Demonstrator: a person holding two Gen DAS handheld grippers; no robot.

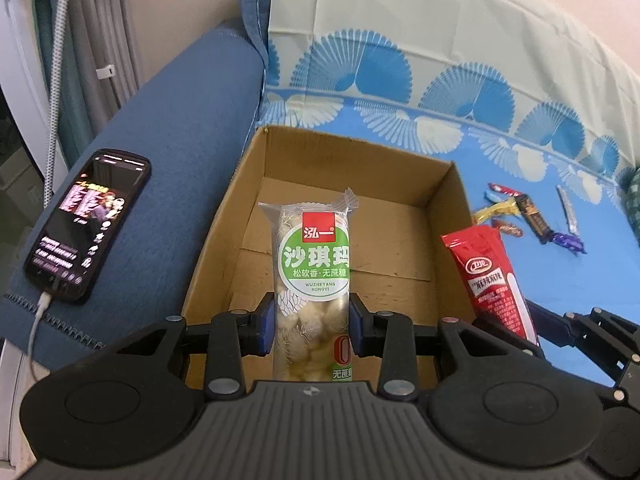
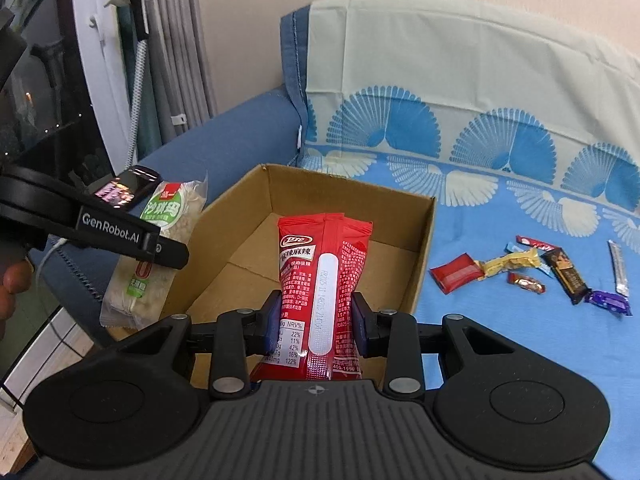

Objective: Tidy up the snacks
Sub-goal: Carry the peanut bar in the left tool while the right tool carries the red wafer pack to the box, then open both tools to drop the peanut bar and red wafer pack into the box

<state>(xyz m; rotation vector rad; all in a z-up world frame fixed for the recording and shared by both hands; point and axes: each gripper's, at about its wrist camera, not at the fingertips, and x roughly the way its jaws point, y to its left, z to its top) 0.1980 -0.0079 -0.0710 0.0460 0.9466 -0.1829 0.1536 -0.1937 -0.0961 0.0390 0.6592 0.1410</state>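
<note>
My left gripper (image 1: 312, 322) is shut on a clear pack of pale puffed snack with a green label (image 1: 312, 276), held upright over the open cardboard box (image 1: 248, 200). My right gripper (image 2: 316, 322) is shut on a red snack packet (image 2: 320, 280), also upright above the cardboard box (image 2: 424, 248). The box's inside is bare. In the right wrist view the left gripper (image 2: 132, 236) and its green-label pack (image 2: 160, 240) hang at the box's left edge. In the left wrist view the red packet (image 1: 492, 280) stands at the box's right wall.
The box sits on a blue patterned sofa cover (image 1: 520, 168). Several small wrapped candies and bars (image 2: 540, 272) lie scattered on the cover right of the box. A lit phone (image 1: 88, 224) on a cable rests on the blue armrest. A hand (image 2: 12, 280) shows at the left edge.
</note>
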